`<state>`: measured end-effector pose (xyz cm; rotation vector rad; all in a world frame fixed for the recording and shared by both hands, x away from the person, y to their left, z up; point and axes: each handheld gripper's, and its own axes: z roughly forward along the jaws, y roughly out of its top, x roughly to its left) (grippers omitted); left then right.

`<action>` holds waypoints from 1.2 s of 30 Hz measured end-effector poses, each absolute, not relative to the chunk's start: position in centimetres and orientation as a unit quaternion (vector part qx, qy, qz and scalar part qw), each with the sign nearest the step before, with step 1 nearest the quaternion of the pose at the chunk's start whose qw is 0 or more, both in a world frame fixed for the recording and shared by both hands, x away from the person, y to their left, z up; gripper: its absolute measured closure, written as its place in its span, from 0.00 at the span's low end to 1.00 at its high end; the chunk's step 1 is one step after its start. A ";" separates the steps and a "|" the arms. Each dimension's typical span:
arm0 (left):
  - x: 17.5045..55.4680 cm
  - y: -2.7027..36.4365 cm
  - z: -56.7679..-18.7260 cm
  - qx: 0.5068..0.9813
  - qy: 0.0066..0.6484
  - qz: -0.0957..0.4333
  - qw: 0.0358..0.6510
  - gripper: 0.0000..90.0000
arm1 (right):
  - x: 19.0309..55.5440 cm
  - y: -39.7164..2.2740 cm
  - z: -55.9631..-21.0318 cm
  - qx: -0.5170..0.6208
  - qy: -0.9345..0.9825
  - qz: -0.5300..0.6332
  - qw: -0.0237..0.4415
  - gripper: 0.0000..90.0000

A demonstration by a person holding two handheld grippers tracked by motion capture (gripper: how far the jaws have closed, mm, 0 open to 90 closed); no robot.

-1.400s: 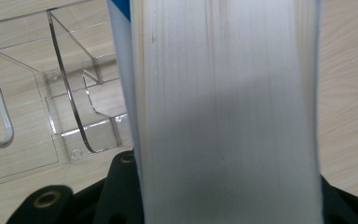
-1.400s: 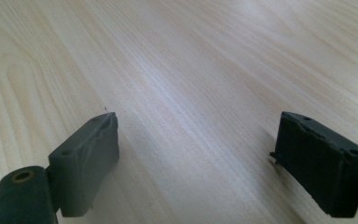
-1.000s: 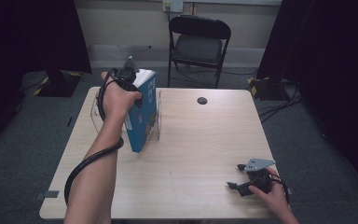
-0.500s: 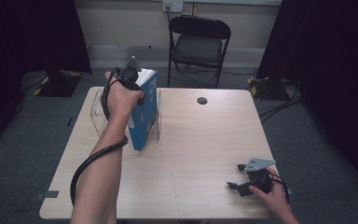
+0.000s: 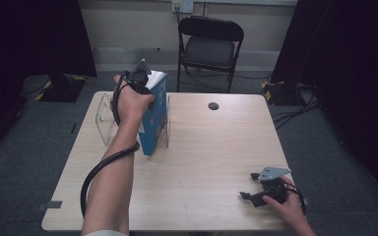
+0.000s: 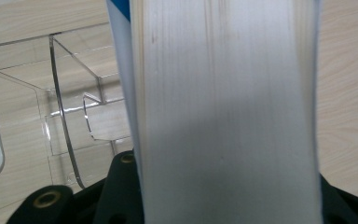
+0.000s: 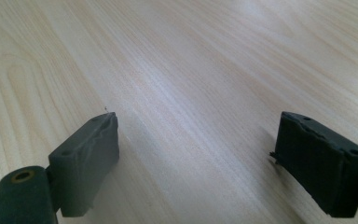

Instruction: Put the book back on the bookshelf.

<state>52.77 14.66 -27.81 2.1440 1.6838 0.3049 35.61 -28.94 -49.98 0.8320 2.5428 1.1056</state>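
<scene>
Clear acrylic forms the slotted rack (image 5: pixel 109 118) we see near the pale wooden table's (image 5: pixel 197 162) far left corner. In it stands a thick blue-covered book (image 5: pixel 155 115), upright, clamped at its top edge by our left gripper (image 5: pixel 140 78). Near the front right corner our right gripper (image 5: pixel 248 186) rests with jaws spread wide, nothing between them.

Right gripper (image 7: pixel 196 158): the two black jaws are seen spread wide apart, rising from the lower left and lower right corners. Nothing is held between them. Beneath and beyond the jaws, the pale wood-grain table (image 7: pixel 191 60) is shown, its grain running diagonally across the surface.
</scene>
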 end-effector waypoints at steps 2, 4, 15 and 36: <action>52.9 14.6 -27.8 0.765 0.603 0.111 0.197 0.69 | 35.6 -28.9 -50.0 0.285 0.872 0.379 0.123 0.14; 53.0 14.6 -27.9 0.766 0.601 0.111 0.199 0.69 | 35.6 -28.9 -50.0 0.285 0.872 0.379 0.123 0.14; 53.4 14.5 -28.5 0.759 0.608 0.115 0.202 0.69 | 35.6 -28.9 -50.0 0.285 0.872 0.379 0.123 0.14; 53.0 14.3 -29.4 0.750 0.613 0.136 0.207 0.68 | 35.6 -28.9 -50.0 0.285 0.871 0.380 0.123 0.14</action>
